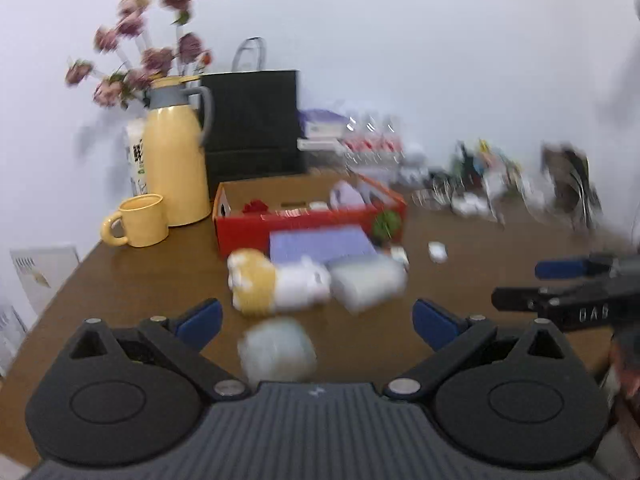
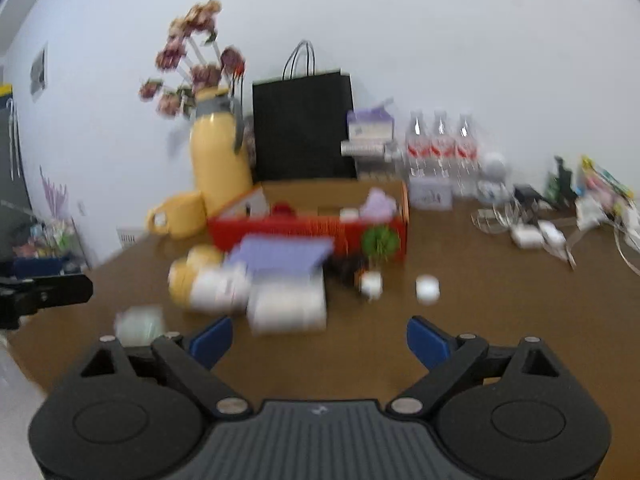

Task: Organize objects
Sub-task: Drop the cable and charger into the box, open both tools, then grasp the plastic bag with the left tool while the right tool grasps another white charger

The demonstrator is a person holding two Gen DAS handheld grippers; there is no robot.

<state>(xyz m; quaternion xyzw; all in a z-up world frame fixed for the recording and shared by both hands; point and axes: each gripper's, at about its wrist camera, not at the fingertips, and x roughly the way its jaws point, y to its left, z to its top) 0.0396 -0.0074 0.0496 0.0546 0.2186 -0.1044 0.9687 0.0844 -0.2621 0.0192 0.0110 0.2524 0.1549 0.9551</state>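
An open red box (image 1: 304, 220) (image 2: 308, 230) sits mid-table with small items inside. In front of it lie a purple flat pad (image 1: 320, 244) (image 2: 280, 256), a yellow-and-white plush toy (image 1: 276, 282) (image 2: 208, 280), a white packet (image 1: 368, 282) (image 2: 288, 304) and a pale round bundle (image 1: 276, 350) (image 2: 140, 322). Two small white cubes (image 2: 427, 289) rest to the right. My left gripper (image 1: 318, 320) is open, nothing between its blue pads, with the bundle just below. My right gripper (image 2: 320, 340) is open and empty above bare wood; it also shows at the right edge (image 1: 568, 284) of the left wrist view.
A yellow jug (image 1: 176, 160) (image 2: 220, 160), yellow mug (image 1: 138, 222) (image 2: 180, 212), flowers (image 1: 140, 44), black paper bag (image 1: 252, 124) (image 2: 304, 128), water bottles (image 2: 440, 144) and cluttered cables and adapters (image 2: 532, 232) line the back of the brown table (image 1: 140, 280) by the white wall.
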